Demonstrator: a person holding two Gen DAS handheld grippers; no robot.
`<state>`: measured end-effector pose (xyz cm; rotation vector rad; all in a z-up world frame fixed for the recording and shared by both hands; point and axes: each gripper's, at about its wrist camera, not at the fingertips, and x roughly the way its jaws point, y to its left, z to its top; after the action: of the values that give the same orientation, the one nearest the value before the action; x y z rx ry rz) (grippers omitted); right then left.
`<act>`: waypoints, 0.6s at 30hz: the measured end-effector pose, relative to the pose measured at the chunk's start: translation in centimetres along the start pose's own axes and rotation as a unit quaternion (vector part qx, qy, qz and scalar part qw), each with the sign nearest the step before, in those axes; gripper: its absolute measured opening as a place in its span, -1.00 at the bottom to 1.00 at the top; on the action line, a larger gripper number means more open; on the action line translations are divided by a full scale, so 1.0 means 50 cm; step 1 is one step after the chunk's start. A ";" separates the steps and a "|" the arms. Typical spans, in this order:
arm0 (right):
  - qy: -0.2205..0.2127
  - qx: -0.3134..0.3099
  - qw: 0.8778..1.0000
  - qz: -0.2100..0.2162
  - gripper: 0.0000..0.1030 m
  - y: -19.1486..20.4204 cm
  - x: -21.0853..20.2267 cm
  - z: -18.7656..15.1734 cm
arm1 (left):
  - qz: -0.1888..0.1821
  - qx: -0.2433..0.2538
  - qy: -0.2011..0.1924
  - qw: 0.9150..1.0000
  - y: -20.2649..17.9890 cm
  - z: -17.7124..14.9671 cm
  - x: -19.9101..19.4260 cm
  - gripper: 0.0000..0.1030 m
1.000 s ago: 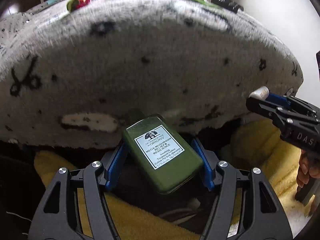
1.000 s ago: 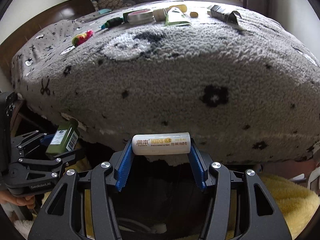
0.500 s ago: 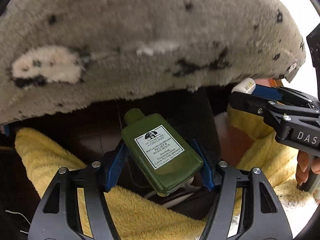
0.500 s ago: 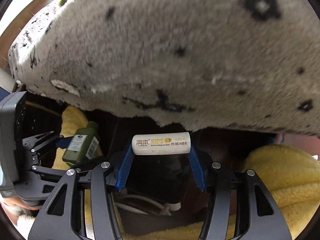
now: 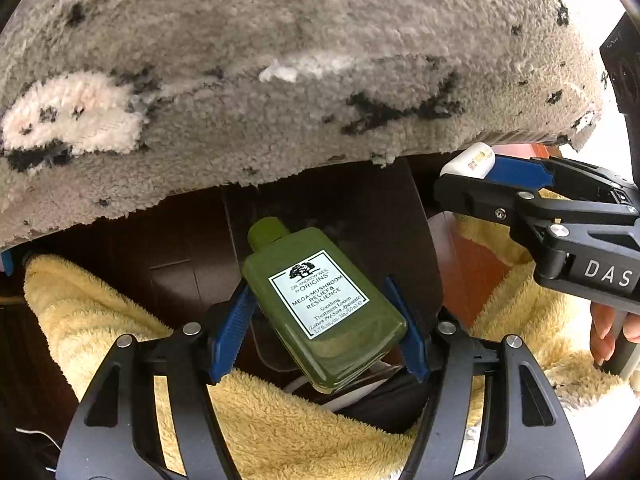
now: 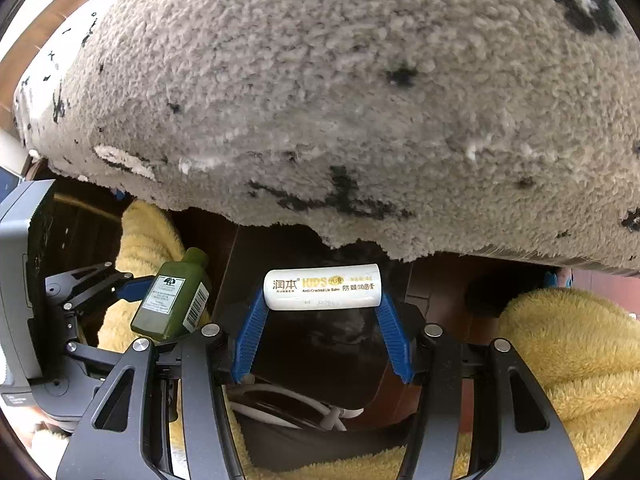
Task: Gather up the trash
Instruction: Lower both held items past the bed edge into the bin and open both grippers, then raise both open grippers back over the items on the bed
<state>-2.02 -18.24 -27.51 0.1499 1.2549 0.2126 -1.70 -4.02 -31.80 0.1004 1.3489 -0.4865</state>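
My left gripper (image 5: 320,332) is shut on a green lotion bottle (image 5: 320,312) with a white label, held tilted over a dark bin (image 5: 360,216) below the bed edge. The bottle also shows in the right wrist view (image 6: 172,300). My right gripper (image 6: 322,332) is shut on a white lip balm tube (image 6: 322,286), held crosswise over the same dark bin (image 6: 320,344). In the left wrist view the right gripper (image 5: 472,172) with the tube (image 5: 468,162) hangs at the right, close beside the left one.
A grey fleece blanket (image 5: 300,60) with black marks hangs over the bed edge above both grippers. A yellow fluffy towel (image 5: 100,320) lies around the bin, also at the right (image 6: 568,344). White cables (image 6: 304,408) lie inside the bin.
Both grippers have dropped from bed-top level to below the blanket's edge and moved in over the dark bin, each still holding its item. The bed top is out of view.
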 end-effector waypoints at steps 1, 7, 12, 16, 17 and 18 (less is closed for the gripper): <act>-0.002 0.001 1.000 -0.002 0.32 0.002 -0.001 0.001 | 0.000 -0.001 -0.001 1.000 -0.002 -0.003 -0.001 0.31; -0.024 0.018 0.999 -0.017 0.48 -0.008 -0.025 0.010 | 0.010 -0.001 -0.019 1.000 0.004 0.000 -0.028 0.64; -0.050 0.024 0.998 -0.033 0.70 -0.016 -0.056 0.010 | 0.023 0.002 -0.041 0.999 -0.002 0.008 -0.058 0.78; -0.067 0.029 0.997 -0.038 0.74 -0.021 -0.080 0.014 | 0.034 0.010 -0.063 0.997 0.003 0.008 -0.093 0.81; -0.072 0.030 0.996 -0.040 0.74 -0.022 -0.088 0.016 | 0.041 0.010 -0.069 0.997 0.002 0.009 -0.102 0.81; -0.077 0.031 0.996 -0.042 0.75 -0.023 -0.095 0.018 | 0.050 0.011 -0.075 0.996 0.002 0.010 -0.112 0.81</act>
<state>-2.49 -20.50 -23.11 0.1634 1.1126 0.0881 -1.97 -2.57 -26.39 0.1464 1.1852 -0.4173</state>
